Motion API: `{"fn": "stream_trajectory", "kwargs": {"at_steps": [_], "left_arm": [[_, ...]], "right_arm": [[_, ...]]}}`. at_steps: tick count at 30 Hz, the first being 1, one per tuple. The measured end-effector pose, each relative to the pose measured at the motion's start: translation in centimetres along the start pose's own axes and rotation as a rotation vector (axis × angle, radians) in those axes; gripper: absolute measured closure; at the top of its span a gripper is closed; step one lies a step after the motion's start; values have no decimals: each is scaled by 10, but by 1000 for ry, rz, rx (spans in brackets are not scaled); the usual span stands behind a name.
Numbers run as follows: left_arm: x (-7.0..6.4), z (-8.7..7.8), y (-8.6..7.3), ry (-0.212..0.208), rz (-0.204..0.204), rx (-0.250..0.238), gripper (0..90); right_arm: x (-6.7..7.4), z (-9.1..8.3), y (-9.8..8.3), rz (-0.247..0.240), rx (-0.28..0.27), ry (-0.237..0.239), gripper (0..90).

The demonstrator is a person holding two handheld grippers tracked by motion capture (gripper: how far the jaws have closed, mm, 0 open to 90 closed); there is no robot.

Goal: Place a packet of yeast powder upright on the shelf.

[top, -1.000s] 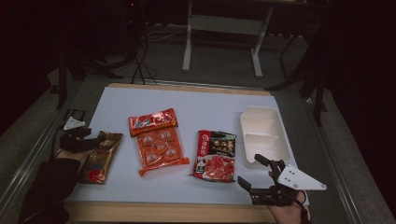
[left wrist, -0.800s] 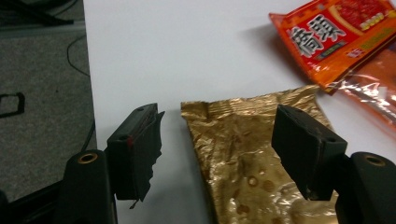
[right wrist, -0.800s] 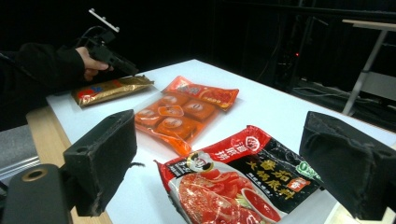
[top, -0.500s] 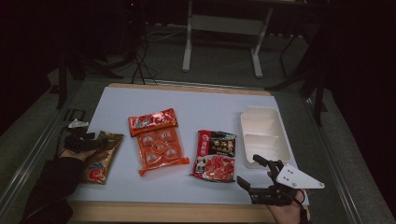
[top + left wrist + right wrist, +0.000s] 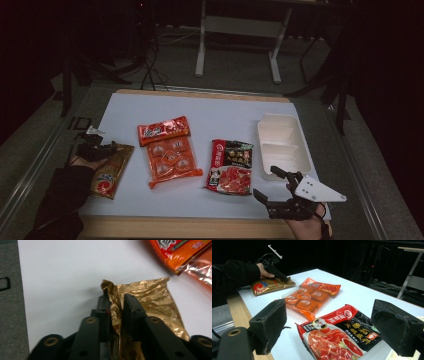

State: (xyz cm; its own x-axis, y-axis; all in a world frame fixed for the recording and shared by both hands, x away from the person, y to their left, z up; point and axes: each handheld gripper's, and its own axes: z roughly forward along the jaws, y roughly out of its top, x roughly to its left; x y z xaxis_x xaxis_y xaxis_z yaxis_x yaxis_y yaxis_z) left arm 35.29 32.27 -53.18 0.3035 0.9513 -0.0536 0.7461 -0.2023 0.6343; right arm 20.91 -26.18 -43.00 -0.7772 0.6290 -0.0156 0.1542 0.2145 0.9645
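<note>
Up close, the left hand-held gripper (image 5: 116,302) has just closed, pinching the gold packet (image 5: 150,302); overhead hides this.

Left gripper (image 5: 95,150), held in a dark-sleeved hand at table's left edge, has just been closing & its jaws pinch foil; right gripper (image 5: 275,187) rests w/ jaws wide apart.

Gold packet (image 5: 109,172) with a red swirl; orange snack bags (image 5: 167,152); red-and-black sauce pouch (image 5: 231,166); white tray (image 5: 282,145); pale table (image 5: 225,112).

Black tongs (image 5: 116,305) with brass-coloured rivets, a grey three-cornered plate (image 5: 318,189), black sleeves (image 5: 65,192).
</note>
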Motion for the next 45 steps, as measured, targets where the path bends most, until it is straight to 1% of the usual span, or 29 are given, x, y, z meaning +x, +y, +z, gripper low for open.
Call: {"fn": "stream_trajectory", "kwargs": {"at_steps": [2, 4, 5, 6, 8, 10, 11, 12, 13, 15, 16, 17, 18, 21, 23, 24, 26, 27, 32, 34, 35, 36, 37, 43, 45], "left_arm": [[0, -1, 0, 6, -4, -8, 856], [-2, -4, 1, 7, -3, -26, 877], [-2, -6, 2, 5, -5, -32, 882], [-1, -9, 2, -7, -7, -44, 888], [-1, -14, 4, -13, -16, -60, 896], [0, -20, 5, -20, -27, -90, 898], [0, -24, 5, -26, -32, -97, 899], [-1, -29, 5, -37, -33, -123, 899], [-1, -33, 6, -41, -35, -132, 899], [-2, -41, 6, -51, -30, -162, 900], [-4, -45, 6, -53, -22, -167, 900], [-6, -48, 7, -46, -11, -172, 900], [-8, -51, 7, -51, -6, -178, 900], [-13, -61, 8, -58, 15, -213, 900], [-15, -67, 8, -70, 8, -234, 900], [-16, -71, 9, -81, 6, -259, 900], [-18, -74, 9, -83, 9, -268, 900], [-20, -79, 11, -99, 7, -295, 900], [-31, -88, 17, -136, 20, -341, 900], [-31, -88, 17, -136, 20, -341, 900], [-39, -93, 21, -172, 16, -375, 900], [-41, -94, 23, -181, 19, -391, 900], [-45, -96, 24, -186, 18, -403, 900], [-61, -98, 31, -301, 40, -468, 900], [-68, -98, 32, -315, 50, -482, 900]], "right_arm": [[0, 0, 0, -1, 1, 2, 131], [-1, 0, 0, 2, 2, 1, 131], [-1, 0, 0, 2, 3, 0, 131], [-1, 0, 0, 3, 3, -2, 131], [-1, 0, 0, 6, 2, -3, 131], [-1, 0, 0, 6, 2, -6, 131], [-1, 0, 0, 8, 1, -5, 130], [-1, -1, 0, 8, -2, -7, 131], [-2, -1, 0, 8, -4, -7, 130], [-2, -1, 0, 11, -4, -8, 130], [-2, -1, 0, 13, -4, -8, 131], [-2, -1, 0, 13, -3, -8, 130], [-2, 0, 0, 14, -4, -8, 130], [-2, 0, 0, 14, -4, -9, 130], [-2, 0, 1, 15, -3, -10, 131], [-2, 0, 1, 15, -3, -11, 131], [-2, 0, 0, 16, -3, -11, 131], [-3, 0, 0, 14, -1, -14, 131], [-3, 0, 0, 22, 5, -16, 131], [-4, 0, 0, 25, 5, -15, 131], [-4, 0, 0, 23, 3, -15, 139], [-4, 0, 0, 23, 5, -11, 143], [-4, 0, 0, 23, 6, -13, 143], [-4, -1, 1, 25, 2, -17, 144], [-4, 0, 1, 33, 1, -2, 123]]}}
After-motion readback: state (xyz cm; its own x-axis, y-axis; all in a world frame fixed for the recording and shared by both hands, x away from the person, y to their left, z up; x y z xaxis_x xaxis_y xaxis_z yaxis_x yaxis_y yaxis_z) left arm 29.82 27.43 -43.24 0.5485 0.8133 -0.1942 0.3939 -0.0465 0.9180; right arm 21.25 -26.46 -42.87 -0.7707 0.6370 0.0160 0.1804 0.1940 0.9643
